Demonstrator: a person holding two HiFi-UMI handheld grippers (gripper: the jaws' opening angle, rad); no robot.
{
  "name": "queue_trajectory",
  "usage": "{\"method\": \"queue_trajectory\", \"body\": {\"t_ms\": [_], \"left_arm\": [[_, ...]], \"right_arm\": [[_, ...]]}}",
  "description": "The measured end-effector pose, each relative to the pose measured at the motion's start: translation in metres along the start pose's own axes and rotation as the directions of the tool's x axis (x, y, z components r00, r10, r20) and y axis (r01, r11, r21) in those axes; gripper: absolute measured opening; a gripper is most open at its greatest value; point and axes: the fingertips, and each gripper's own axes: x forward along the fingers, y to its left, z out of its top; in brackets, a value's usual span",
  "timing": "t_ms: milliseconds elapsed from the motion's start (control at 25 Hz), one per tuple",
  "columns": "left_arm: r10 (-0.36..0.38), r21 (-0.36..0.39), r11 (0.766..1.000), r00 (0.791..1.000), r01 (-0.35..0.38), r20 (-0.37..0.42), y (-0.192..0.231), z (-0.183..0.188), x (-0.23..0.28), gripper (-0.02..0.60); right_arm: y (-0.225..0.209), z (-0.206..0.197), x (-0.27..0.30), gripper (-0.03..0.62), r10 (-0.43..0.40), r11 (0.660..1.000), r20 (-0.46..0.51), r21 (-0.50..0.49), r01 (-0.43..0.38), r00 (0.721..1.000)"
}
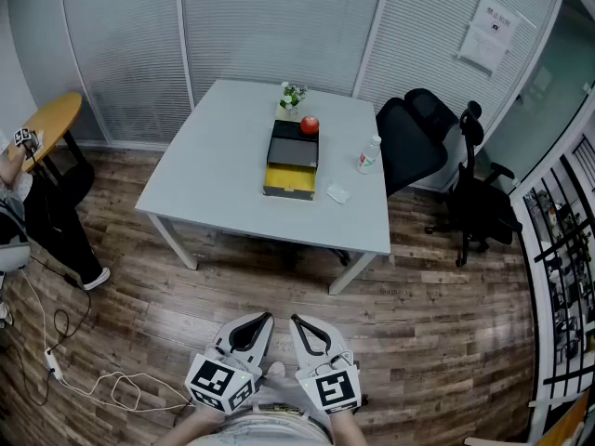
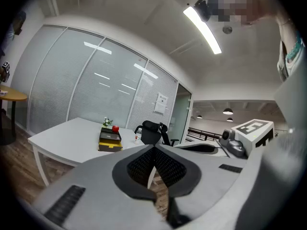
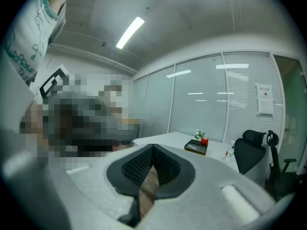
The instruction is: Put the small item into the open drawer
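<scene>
I hold both grippers low and close to my body, well short of the table (image 1: 214,165) and well apart from the open drawer (image 1: 289,182). The left gripper (image 1: 263,318) has its jaws pressed together with nothing between them, and its own view shows the pads meeting at the tip. The right gripper (image 1: 297,321) is likewise closed and empty.

The drawer is the yellow tray pulled out of a black cabinet (image 1: 294,144), and it opens toward me. An apple (image 1: 310,124) sits on top of the cabinet, at its far end from the drawer. A bottle (image 1: 369,155) stands to the right of the drawer, further back.

I take the small item (image 1: 337,193) to be the pale piece lying on the tabletop just beside the drawer's right front corner, apart from it. It is too small for me to read its long axis.

From both grippers the item lies straight ahead and a little right, on the drawer's right side. So I judge the right gripper the nearer one. It must open before it reaches in.
</scene>
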Motion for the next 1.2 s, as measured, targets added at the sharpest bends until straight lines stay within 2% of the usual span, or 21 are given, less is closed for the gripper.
{"method": "queue_trajectory", "body": {"t_ms": [160, 600, 1200], "left_arm": [[-0.005, 0.003, 1.000, 1.000, 0.005, -0.005, -0.006, -0.002, 0.000, -0.003], [0.024, -0.016, 1.000, 1.000, -0.024, -0.005, 0.000, -0.011, 0.000, -0.003], [-0.031, -0.016, 0.999, 0.999, 0.031, -0.009, 0.049, 0.010, 0.064, -0.003]], "right_arm": [[0.000, 0.006, -0.006, 0.003, 0.002, 1.000, 0.047, 0.009, -0.002, 0.999], [0.002, -0.001, -0.002, 0.003, 0.040, 0.999, 0.046, 0.010, -0.040, 0.998], [-0.047, 0.003, 0.058, 0.003, -0.005, 1.000, 0.032, 0.015, 0.004, 0.999]]}}
